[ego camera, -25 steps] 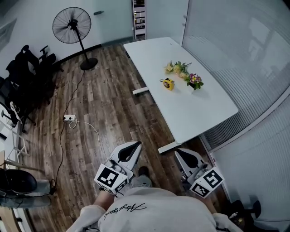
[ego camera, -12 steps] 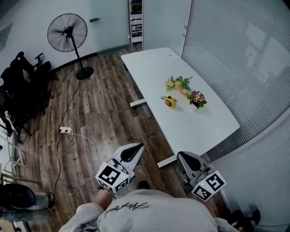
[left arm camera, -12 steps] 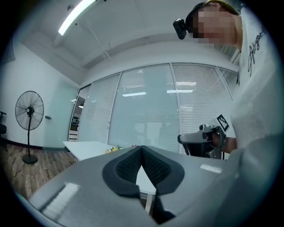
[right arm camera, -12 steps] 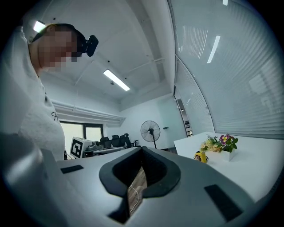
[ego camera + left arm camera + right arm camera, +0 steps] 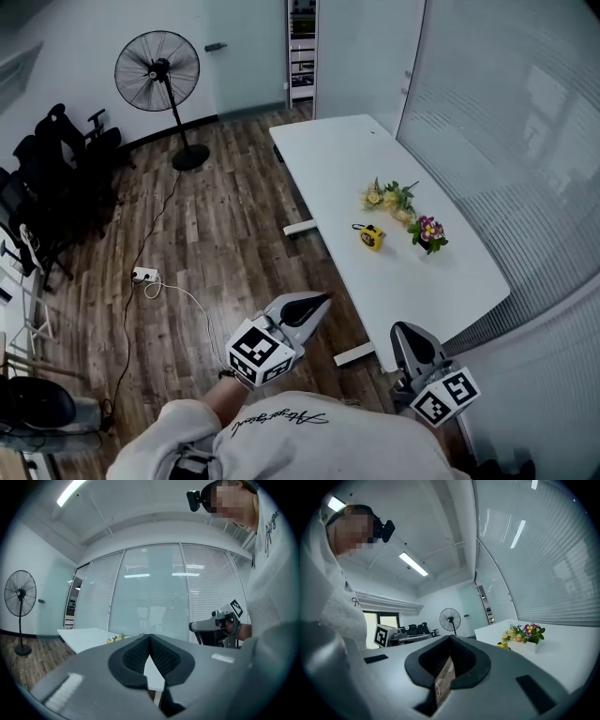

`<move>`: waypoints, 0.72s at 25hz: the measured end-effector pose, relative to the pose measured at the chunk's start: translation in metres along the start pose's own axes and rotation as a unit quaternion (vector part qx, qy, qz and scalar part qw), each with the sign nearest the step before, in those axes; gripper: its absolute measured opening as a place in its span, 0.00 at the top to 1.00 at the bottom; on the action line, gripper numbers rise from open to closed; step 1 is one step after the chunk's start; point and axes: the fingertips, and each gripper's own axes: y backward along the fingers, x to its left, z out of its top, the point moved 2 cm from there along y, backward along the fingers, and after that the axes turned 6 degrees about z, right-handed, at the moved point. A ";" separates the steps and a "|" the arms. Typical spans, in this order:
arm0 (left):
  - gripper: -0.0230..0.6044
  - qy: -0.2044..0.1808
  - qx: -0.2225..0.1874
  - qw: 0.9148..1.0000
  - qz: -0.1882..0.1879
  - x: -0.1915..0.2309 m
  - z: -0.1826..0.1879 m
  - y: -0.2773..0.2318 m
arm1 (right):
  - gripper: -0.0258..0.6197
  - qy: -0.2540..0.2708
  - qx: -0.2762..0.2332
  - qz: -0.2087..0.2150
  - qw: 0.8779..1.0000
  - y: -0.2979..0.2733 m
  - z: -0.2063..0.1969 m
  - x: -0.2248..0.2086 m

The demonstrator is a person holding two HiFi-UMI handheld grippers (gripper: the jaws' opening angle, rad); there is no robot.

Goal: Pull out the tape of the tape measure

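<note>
The yellow tape measure [image 5: 372, 236] lies on the white table [image 5: 412, 291], just beside two small bunches of flowers [image 5: 389, 197]. Both grippers are held near the person's body, well apart from it. The left gripper [image 5: 322, 301] has its jaws fully together with nothing between them. The right gripper [image 5: 405, 330] is also closed and empty. A standing fan [image 5: 157, 71] is on the wooden floor [image 5: 216, 234].

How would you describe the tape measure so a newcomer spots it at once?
Find the long white table beside the blind-covered glass wall. Near its middle sit a yellow flower bunch and a pink flower bunch; the tape measure lies just beside them, on the side away from the wall. It is the only compact yellow-and-black case there, not a plant.
</note>
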 end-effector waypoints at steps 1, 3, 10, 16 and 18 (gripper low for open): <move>0.96 0.001 -0.002 1.000 -0.003 0.000 0.000 -0.004 | 0.96 0.000 -0.001 0.000 1.000 0.000 0.000 -0.003; 0.96 0.002 -0.008 1.000 0.001 0.004 -0.003 -0.009 | 0.96 0.003 -0.003 0.007 1.000 -0.006 -0.003 -0.012; 0.96 0.010 -0.027 0.999 0.016 0.011 -0.002 -0.048 | 0.96 0.000 0.001 0.034 0.999 -0.022 -0.010 -0.052; 0.96 0.039 -0.034 0.998 0.035 0.030 -0.004 -0.080 | 0.96 0.007 -0.004 0.031 0.999 -0.019 0.002 -0.096; 0.96 0.060 -0.024 0.997 0.038 0.033 -0.013 -0.090 | 0.96 0.007 -0.002 0.014 1.000 -0.018 0.003 -0.116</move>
